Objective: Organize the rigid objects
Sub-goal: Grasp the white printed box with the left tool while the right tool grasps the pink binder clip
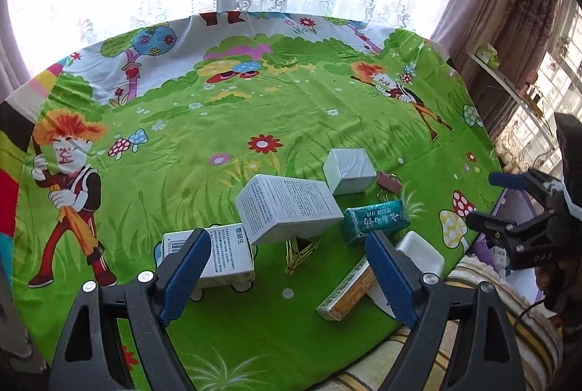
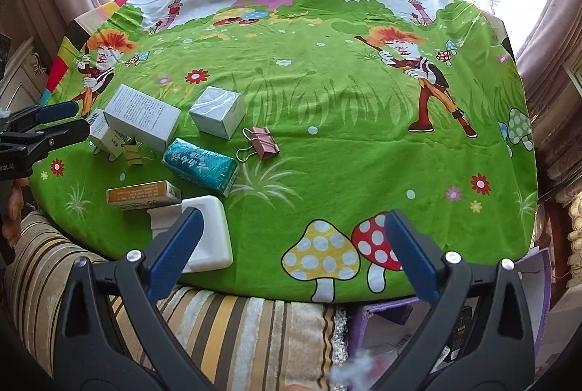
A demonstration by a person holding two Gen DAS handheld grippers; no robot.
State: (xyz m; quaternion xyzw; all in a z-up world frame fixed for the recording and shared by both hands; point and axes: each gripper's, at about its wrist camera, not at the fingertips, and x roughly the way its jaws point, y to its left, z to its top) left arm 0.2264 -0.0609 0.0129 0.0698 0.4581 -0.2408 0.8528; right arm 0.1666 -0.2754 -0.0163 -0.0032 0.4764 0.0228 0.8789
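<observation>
Left gripper [image 1: 287, 276]: jaws spread wide, nothing between the blue pads, poised above the near part of the cartoon tablecloth [image 1: 218, 121]. Right gripper [image 2: 291, 252]: jaws likewise wide apart and empty, hanging over the near table edge by the printed mushrooms. Landmark for all entries: the teal tissue pack [image 1: 376, 220], lying on its side. Nearest the table edge, on the near side of the pack: a white rounded plastic container [image 2: 209, 234], partly behind the right gripper's left finger; just beside it, a flat yellow-and-white carton [image 2: 143, 196]. Left of the pack in the left wrist view: a gold binder clip [image 1: 300, 254]; above that clip, a large white box with small printed text [image 1: 287, 207], tilted, its near edge raised, leaning over the clip. Farther left: a small white box with a barcode [image 1: 218, 256], partly hidden by the left gripper's finger. Beyond the pack: a pink binder clip [image 2: 262, 143], wire handles splayed on the cloth. Just past the pack, left of the pink clip: a plain white cube-like box in clear wrap [image 2: 218, 112], upright. Farthest: open green cloth, then lace curtains at a bright window. Striped cushion [image 2: 218, 329] below the table edge; a purple-rimmed bin [image 2: 411, 318] beside it, contents unclear.
</observation>
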